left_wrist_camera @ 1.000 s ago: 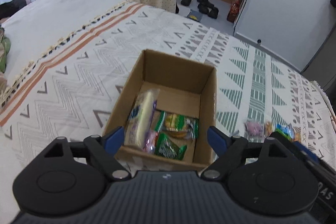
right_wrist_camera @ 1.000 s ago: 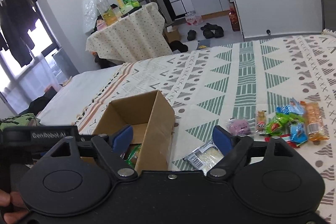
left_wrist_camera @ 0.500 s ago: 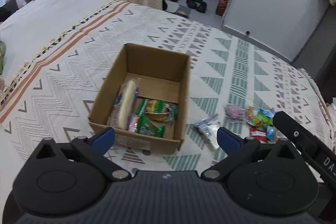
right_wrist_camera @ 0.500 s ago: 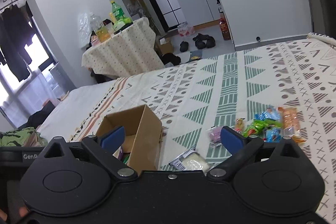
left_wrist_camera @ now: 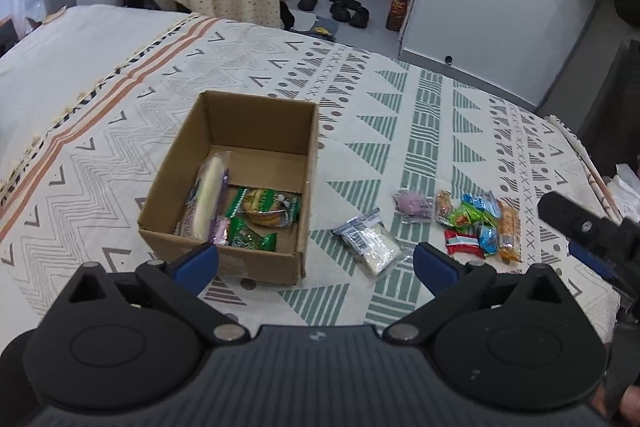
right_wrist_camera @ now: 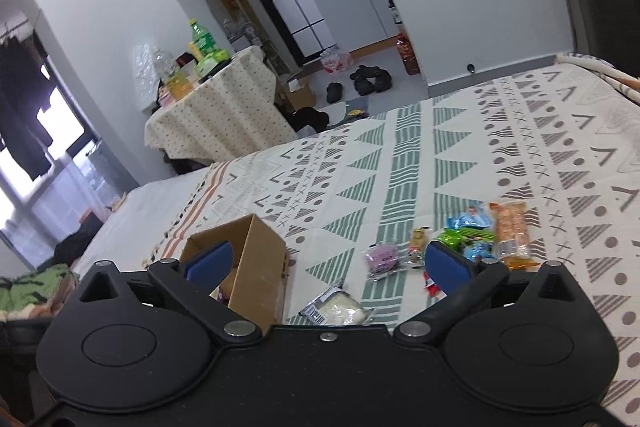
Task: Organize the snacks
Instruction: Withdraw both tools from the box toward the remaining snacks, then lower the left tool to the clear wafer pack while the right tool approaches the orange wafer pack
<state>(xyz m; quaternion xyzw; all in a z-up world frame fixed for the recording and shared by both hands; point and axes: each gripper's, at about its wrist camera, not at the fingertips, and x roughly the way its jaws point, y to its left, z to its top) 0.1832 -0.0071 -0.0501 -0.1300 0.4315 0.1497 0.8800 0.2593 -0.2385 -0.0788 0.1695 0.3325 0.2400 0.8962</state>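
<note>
- Both grippers have drawn back from the box; left gripper gapes empty; right gripper is opening, nothing between
- Four snacks are boxed; white packet and pile wait beside it on the bed

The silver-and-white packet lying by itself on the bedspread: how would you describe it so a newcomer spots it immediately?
Start at the open cardboard box on the patterned bedspread. Between that box and the heap of colourful snacks lies the silver-and-white packet, flat on the cloth, apart from both. Unlike the bright wrappers in the heap, it is pale, with a white filling showing through and a printed silver end.
</note>
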